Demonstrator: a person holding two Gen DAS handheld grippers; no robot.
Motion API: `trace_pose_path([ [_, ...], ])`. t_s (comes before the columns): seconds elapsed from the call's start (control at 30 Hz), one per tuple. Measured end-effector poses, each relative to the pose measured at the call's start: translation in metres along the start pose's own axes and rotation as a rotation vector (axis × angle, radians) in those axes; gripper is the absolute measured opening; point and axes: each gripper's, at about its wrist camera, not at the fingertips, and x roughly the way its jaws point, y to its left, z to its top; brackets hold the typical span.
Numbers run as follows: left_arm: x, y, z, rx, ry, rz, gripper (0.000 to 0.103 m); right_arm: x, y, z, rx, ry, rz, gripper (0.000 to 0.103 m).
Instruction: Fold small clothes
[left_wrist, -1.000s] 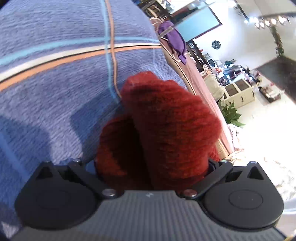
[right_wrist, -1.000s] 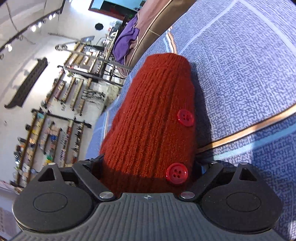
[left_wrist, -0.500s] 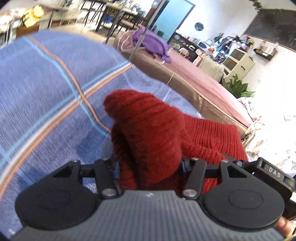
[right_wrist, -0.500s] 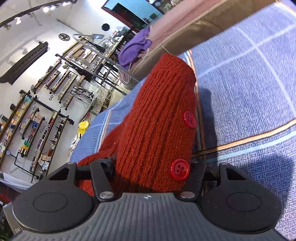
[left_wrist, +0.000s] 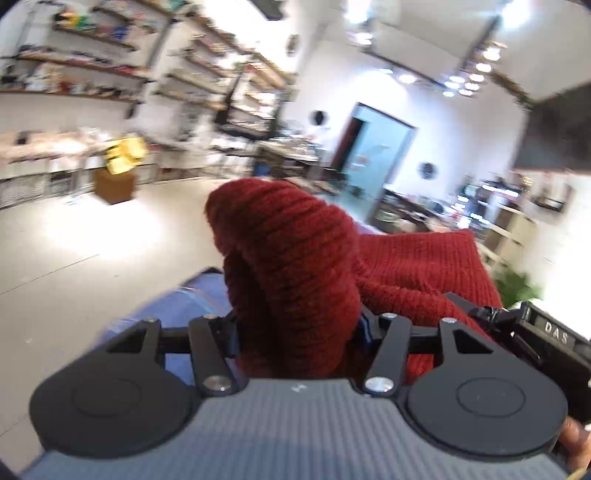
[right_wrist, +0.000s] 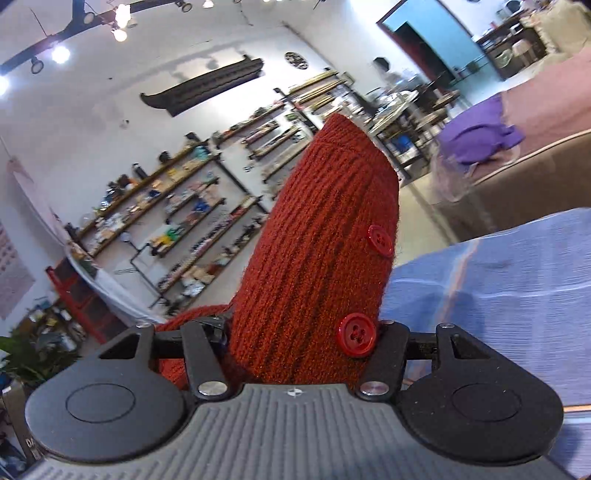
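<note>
A red knitted cardigan (left_wrist: 417, 262) hangs stretched between both grippers, lifted off the blue checked sheet (left_wrist: 184, 302). My left gripper (left_wrist: 291, 266) is shut on one bunched end, and the knit covers its fingers. In the right wrist view the cardigan (right_wrist: 303, 280) drapes over my right gripper (right_wrist: 321, 206), which is shut on it, with two red buttons (right_wrist: 357, 335) along the right side. The body of the right gripper (left_wrist: 546, 332) shows at the right edge of the left wrist view, with a hand (left_wrist: 576, 439) below it.
The blue sheet (right_wrist: 498, 295) lies below and to the right. A brown-sided bed with a purple cloth (right_wrist: 476, 136) stands beyond it. Wall shelves (right_wrist: 177, 206), a yellow box on a crate (left_wrist: 122, 162) and a plant (left_wrist: 517, 284) ring the bare floor.
Both grippers have risen with the cardigan, from close over the sheet to well above it. The left jaws narrowed onto the knit, and both views now tilt up toward the room.
</note>
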Motion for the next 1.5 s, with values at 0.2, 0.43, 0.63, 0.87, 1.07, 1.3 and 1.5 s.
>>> trace_pose_path([
  [0.2,0.044,0.087,-0.019,-0.103,0.117,0.110,0.057,0.100,-0.026,-0.043,0.041,0.120,-0.027,0.095],
  [0.43,0.010,0.162,-0.075,-0.358,0.113,0.032,0.099,0.088,-0.063,-0.073,0.129,0.178,-0.050,0.103],
  [0.63,-0.029,0.175,-0.067,-0.214,0.138,0.198,0.103,0.078,-0.041,-0.050,0.027,0.285,-0.140,0.103],
  [0.87,-0.064,0.108,-0.014,0.152,0.252,0.401,0.103,0.051,-0.010,-0.028,-0.164,0.479,-0.309,0.103],
  [1.07,-0.089,0.006,0.034,0.348,0.291,0.260,0.103,0.020,0.040,-0.014,-0.366,0.565,-0.212,0.103],
  [1.3,-0.059,-0.068,0.038,0.603,0.368,0.265,0.103,0.042,0.092,-0.020,-0.646,0.670,-0.196,0.103],
  [1.5,-0.035,-0.077,0.023,0.642,0.471,0.262,0.103,0.066,0.082,-0.028,-0.706,0.726,-0.270,0.103],
])
